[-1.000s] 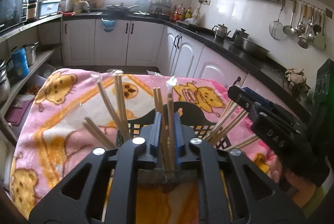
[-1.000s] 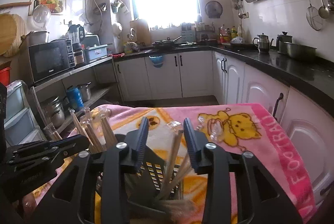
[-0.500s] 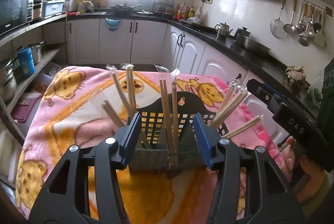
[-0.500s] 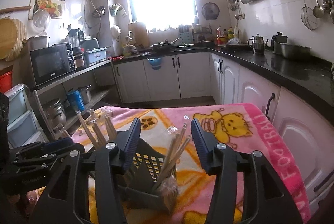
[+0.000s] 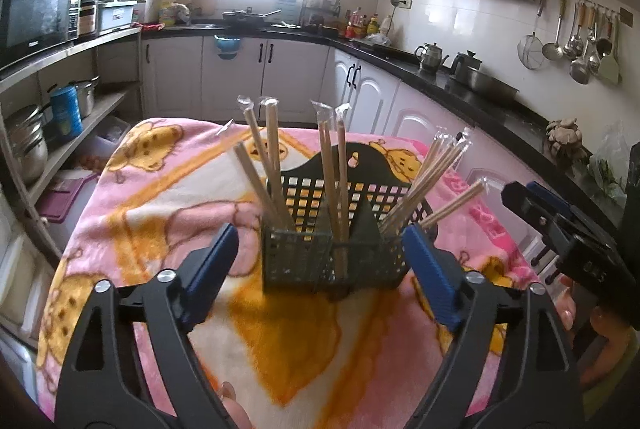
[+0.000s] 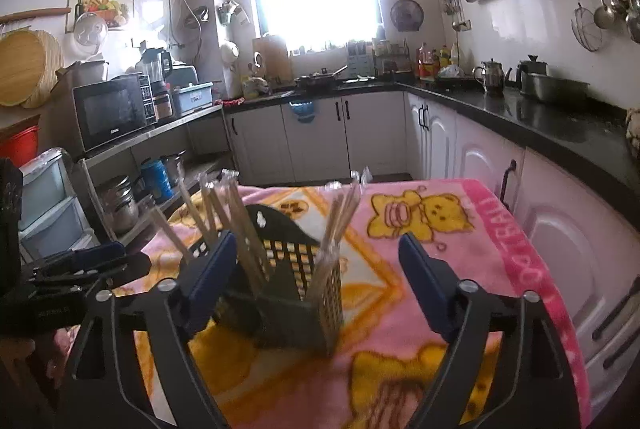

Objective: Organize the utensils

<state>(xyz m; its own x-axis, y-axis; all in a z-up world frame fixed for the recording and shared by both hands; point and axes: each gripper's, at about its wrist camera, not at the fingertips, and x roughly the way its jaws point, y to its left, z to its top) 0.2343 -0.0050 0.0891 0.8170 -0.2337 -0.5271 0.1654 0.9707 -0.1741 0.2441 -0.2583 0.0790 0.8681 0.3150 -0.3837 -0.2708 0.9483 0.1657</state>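
Pink blanket [image 5: 160,197] with yellow cartoon bears covers the bench. Black mesh caddy [image 5: 334,253] stands upright on it, at 12 o'clock from the left gripper [image 5: 320,265]. Wrapped chopsticks [image 5: 334,189] stand in its compartments: two pairs lean toward 11 o'clock, one pair is near upright at centre, a bundle fans toward 2 o'clock. Left jaws are opening, blue pads clear of the caddy on both sides, nothing grasped. Right gripper [image 6: 316,271] jaws are likewise opening, with the caddy between them but not pressed. Right gripper also shows at 3 o'clock in the left view.
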